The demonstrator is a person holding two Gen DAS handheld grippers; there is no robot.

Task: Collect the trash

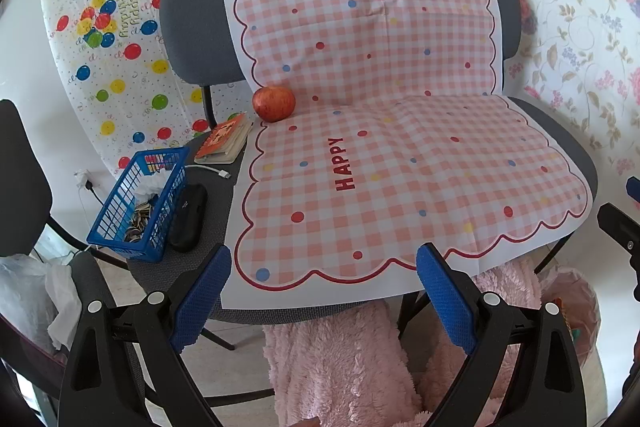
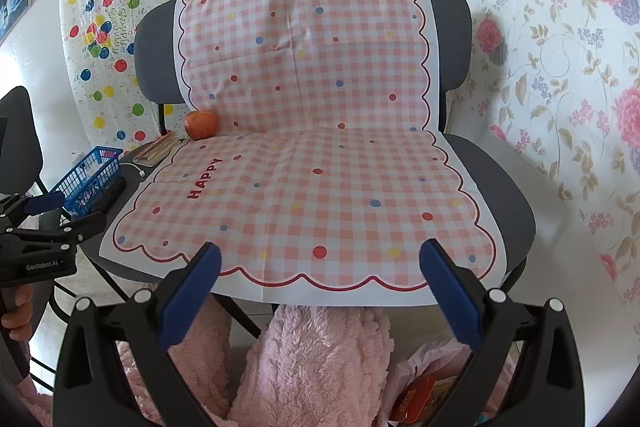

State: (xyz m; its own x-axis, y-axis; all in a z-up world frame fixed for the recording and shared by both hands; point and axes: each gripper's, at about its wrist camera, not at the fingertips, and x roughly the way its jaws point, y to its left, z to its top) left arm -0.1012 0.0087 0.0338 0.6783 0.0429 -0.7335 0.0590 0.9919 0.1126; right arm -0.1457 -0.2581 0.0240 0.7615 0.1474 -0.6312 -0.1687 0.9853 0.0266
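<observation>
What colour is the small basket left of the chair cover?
Blue basket, with an open grid wall; clearest in the left wrist view.

Blue basket (image 1: 140, 205) contents: we see white crumpled paper and striped bits, too small to name.
Right gripper (image 1: 624, 227): we see it cut off by the left wrist view's right edge; jaw spacing there unreadable.
Pink bag (image 2: 432, 379): we find it half hidden behind a gripper arm; its printed packets are unreadable.
White bag (image 1: 36, 299): cut by the left edge.
</observation>
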